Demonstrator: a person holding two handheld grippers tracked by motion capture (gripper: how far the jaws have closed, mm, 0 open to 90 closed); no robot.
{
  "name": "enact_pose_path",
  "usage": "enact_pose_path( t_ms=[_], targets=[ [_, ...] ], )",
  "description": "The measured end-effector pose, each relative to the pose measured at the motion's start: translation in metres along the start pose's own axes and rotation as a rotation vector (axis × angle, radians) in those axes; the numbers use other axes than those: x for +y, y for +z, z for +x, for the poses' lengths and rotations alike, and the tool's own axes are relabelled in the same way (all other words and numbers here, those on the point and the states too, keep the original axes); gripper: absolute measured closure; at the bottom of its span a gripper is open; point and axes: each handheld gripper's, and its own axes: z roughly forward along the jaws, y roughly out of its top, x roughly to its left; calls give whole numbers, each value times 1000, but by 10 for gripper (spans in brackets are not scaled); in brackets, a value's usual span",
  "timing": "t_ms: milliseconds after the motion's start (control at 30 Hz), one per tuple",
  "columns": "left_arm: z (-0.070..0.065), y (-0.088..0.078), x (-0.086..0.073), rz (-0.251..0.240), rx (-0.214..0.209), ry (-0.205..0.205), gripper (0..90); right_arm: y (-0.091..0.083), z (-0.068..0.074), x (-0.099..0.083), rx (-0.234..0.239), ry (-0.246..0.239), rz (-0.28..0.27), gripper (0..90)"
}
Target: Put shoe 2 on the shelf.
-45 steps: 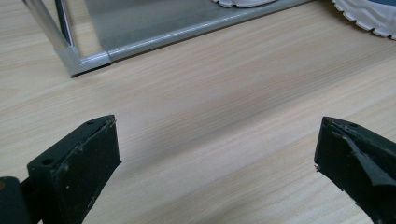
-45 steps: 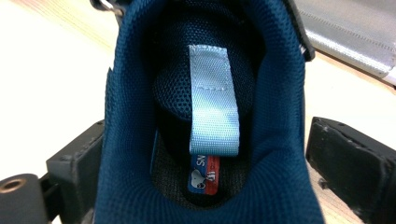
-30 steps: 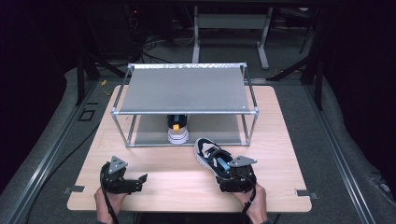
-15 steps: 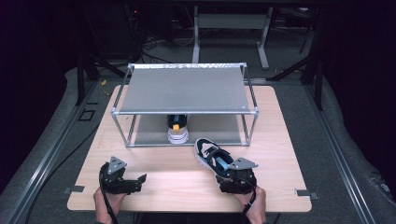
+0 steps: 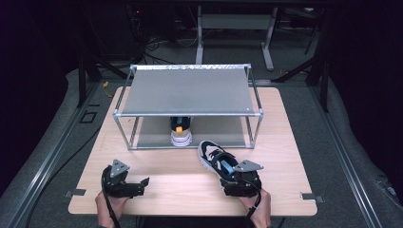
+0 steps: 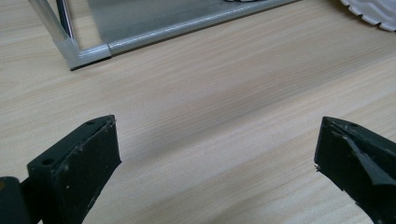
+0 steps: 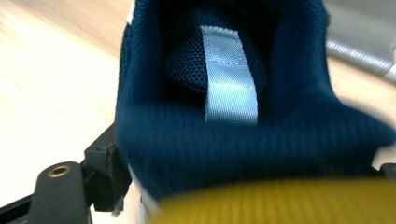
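Observation:
A navy shoe with a white sole (image 5: 212,153) lies on the wooden table, toe toward the rack. My right gripper (image 5: 232,176) is at its heel. In the right gripper view the navy heel collar (image 7: 224,140) with a pale blue pull tab sits between the jaws, the left jaw against its side. These jaws have just been opening a little, with the heel still between them. My left gripper (image 5: 141,184) rests open at the near left; in its own view the left gripper (image 6: 217,158) has bare wood between its wide-apart jaws. A second shoe (image 5: 181,133) stands under the rack.
A metal-framed rack (image 5: 187,90) with a grey top shelf stands at the table's middle back; its front corner (image 6: 88,51) is near the left gripper. The table (image 5: 180,190) has bare wood between the two grippers. Dark floor and cables surround it.

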Motion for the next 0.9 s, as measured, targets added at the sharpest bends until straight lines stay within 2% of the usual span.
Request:
enact_pose_path(
  t_ms=[100,167,267,367,533,600,667,700,833,900],
  targets=[
    [0,1,0,1,-3,-5,0,0,-1,-1,4,13,-6,185],
    [0,0,0,0,-3,-1,0,0,-2,2,18,5,-39,173],
    [0,0,0,1,-2,-3,0,3,-3,6,5,4,-25,142],
    [1,0,-1,1,-1,-4,0,11,-3,12,29,-6,-16,169],
    [1,0,-1,4,0,-1,0,10,-2,11,-2,-6,-24,219],
    [1,0,0,4,-1,-2,0,10,-2,11,2,-3,-28,223],
    [1,-1,0,1,1,-1,0,10,-2,9,20,-5,-49,230],
    [1,-1,0,0,2,-3,0,9,-1,8,6,-4,-51,234],
    [1,-1,0,-1,5,-2,0,6,0,8,15,0,-73,235],
    [1,-2,1,-1,5,-1,0,1,1,9,0,4,-88,235]
  ],
)
